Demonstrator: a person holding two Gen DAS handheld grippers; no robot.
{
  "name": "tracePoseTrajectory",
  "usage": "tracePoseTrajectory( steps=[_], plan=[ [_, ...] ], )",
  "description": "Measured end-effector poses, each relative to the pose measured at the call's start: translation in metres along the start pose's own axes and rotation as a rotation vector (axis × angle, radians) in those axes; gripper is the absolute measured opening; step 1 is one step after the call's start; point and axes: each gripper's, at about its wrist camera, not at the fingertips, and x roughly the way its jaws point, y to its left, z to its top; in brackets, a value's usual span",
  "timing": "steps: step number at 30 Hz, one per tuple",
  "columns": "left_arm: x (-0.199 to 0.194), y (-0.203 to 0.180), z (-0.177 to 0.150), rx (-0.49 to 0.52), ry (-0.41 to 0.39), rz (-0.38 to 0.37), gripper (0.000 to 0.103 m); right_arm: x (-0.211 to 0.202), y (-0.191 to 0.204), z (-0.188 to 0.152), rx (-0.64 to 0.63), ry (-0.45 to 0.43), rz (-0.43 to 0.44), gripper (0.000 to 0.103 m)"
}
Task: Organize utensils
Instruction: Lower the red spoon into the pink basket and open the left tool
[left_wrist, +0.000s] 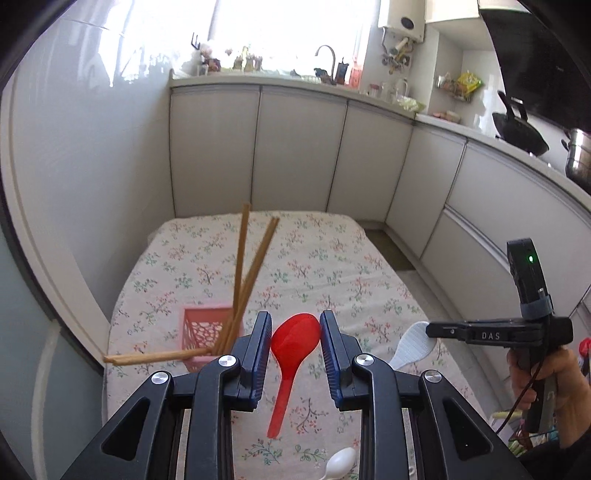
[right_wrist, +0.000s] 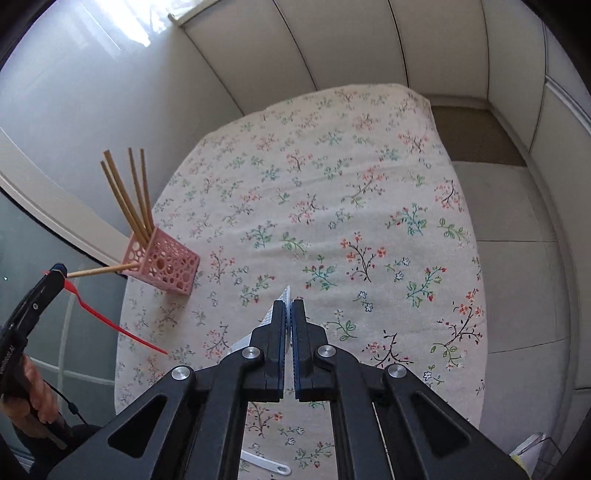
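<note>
My left gripper (left_wrist: 295, 325) is shut on the bowl of a red plastic spoon (left_wrist: 293, 345), held above the table with the handle hanging back toward me; it also shows in the right wrist view (right_wrist: 110, 325). My right gripper (right_wrist: 289, 308) is shut on a white rice paddle (right_wrist: 282, 297), seen from the left wrist view (left_wrist: 413, 343). A pink perforated utensil holder (left_wrist: 207, 332) (right_wrist: 162, 264) stands at the table's left edge with several wooden chopsticks (right_wrist: 129, 192) in it, one leaning out sideways.
The table has a floral cloth (right_wrist: 332, 184). A white spoon (left_wrist: 340, 461) lies near the front edge. Another white utensil handle (right_wrist: 266, 465) lies under my right gripper. White cabinets (left_wrist: 295, 147) surround the table; a wok (left_wrist: 517, 129) sits on the counter.
</note>
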Motion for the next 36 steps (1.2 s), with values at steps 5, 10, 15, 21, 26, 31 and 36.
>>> tracePoseTrajectory(
  steps=[5, 10, 15, 21, 26, 31, 36],
  plan=[
    [-0.034, 0.016, 0.014, -0.057, -0.187, 0.038, 0.027, -0.024, 0.017, 0.002, 0.003, -0.081, 0.022, 0.003],
    [-0.039, 0.024, 0.021, -0.048, -0.316, 0.13, 0.027, -0.025, 0.028, 0.003, -0.016, -0.087, 0.036, 0.003],
    [-0.02, 0.032, 0.027, -0.067, -0.35, 0.148, 0.027, -0.021, 0.03, 0.002, -0.023, -0.081, 0.033, 0.003],
    [0.019, 0.033, 0.026, -0.052, -0.297, 0.176, 0.027, -0.02, 0.033, 0.003, -0.028, -0.083, 0.046, 0.003],
    [0.046, 0.042, 0.021, -0.077, -0.215, 0.188, 0.027, -0.018, 0.033, 0.003, -0.03, -0.077, 0.05, 0.003],
    [0.062, 0.051, 0.018, -0.125, -0.131, 0.179, 0.029, -0.017, 0.035, 0.002, -0.034, -0.078, 0.047, 0.003],
    [0.044, 0.053, 0.022, -0.16, -0.124, 0.165, 0.053, -0.025, 0.045, 0.003, -0.057, -0.112, 0.041, 0.003]
  ],
)
